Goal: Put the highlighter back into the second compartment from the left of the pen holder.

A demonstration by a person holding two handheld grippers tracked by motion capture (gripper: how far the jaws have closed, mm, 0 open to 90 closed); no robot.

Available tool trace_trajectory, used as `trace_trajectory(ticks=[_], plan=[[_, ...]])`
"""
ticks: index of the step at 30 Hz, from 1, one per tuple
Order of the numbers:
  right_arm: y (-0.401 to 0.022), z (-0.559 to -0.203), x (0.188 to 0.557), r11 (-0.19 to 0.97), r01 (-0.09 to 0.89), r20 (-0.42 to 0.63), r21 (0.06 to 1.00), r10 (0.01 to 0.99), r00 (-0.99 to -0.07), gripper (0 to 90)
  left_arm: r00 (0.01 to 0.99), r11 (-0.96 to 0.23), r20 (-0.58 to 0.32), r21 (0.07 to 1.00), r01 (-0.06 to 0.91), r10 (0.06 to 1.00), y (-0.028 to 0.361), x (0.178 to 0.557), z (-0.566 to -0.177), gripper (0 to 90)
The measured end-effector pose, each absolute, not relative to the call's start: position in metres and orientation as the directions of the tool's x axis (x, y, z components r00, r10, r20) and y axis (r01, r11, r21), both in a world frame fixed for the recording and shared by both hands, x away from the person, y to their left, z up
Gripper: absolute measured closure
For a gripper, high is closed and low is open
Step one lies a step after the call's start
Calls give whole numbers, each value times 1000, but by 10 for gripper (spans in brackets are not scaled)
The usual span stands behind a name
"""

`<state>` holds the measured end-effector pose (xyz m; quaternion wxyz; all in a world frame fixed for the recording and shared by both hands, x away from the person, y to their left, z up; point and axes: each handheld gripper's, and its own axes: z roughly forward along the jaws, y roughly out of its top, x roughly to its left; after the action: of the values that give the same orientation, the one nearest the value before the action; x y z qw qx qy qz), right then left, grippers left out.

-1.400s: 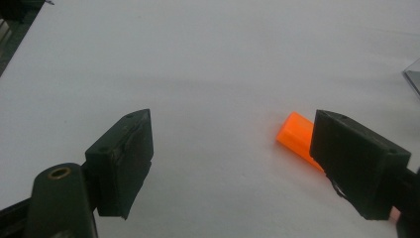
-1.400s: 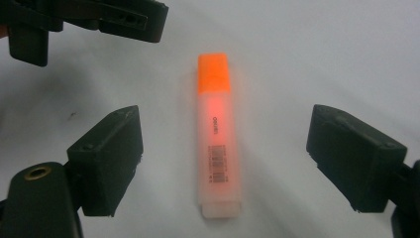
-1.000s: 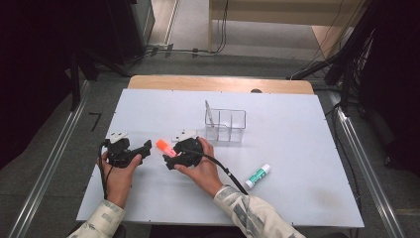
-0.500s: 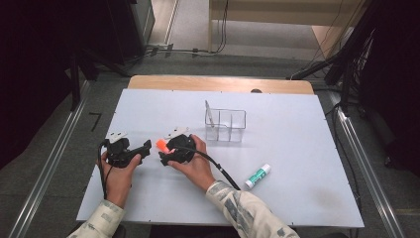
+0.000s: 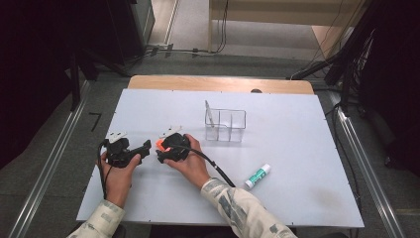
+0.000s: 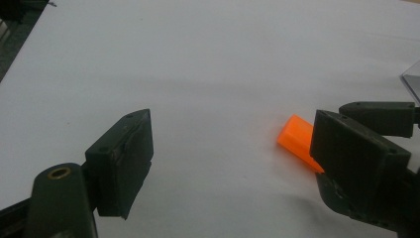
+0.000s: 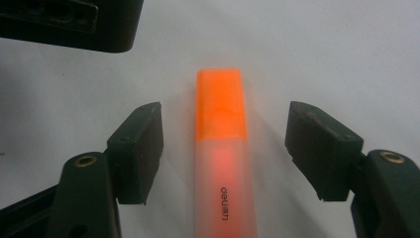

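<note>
The right tongs [image 5: 159,153] are lying low over the white counter [image 5: 297,163], jaws spread to either side of an orange highlighter [image 7: 221,153] and not touching it; a gap is showing on both sides in the right gripper view. They have just been closing in, with the highlighter between them. The highlighter is resting flat on the counter with its orange cap [image 7: 219,106] pointing toward twelve o'clock in that view and its frosted barrel running down to six o'clock.

In the high view the highlighter is sitting at about nine o'clock from the counter's middle, well in from the left edge and the near edge. The left tongs [image 5: 144,147] are hovering just beside it at nine o'clock, jaws wide apart and holding nothing; in the left gripper view the orange cap [image 6: 297,141] is peeking out at three o'clock, partly behind that view's right jaw.

A clear plastic organizer [image 5: 226,125] is standing at about two o'clock from the highlighter, well apart. A glue stick [image 5: 258,175] is lying at about four o'clock, toward the near edge. The whole right half of the counter is staying open, as is the strip along the far edge.
</note>
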<state>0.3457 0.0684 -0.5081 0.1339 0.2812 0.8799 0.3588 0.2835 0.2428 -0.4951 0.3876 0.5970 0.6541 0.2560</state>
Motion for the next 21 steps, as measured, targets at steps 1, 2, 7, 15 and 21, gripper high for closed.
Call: trace_trajectory(ticks=[1,2,7,15,21], plan=[[69,-509,346,587,402,-35,703,593,-805,317,12,158,-203,798,582,979,243,284,-495,180],[70,-509,347,590,397,-39,703,589,-807,323,12,159,-203,798,581,979,243,284,-495,180],[74,-512,347,600,393,-48,696,585,-810,357,12,160,-205,797,583,979,243,283,-495,180],[75,-511,348,599,394,-35,697,578,-815,481,12,162,-207,798,580,978,243,283,-495,180],[74,-510,349,597,399,-30,696,579,-815,607,14,158,-204,797,582,979,243,284,-495,180]])
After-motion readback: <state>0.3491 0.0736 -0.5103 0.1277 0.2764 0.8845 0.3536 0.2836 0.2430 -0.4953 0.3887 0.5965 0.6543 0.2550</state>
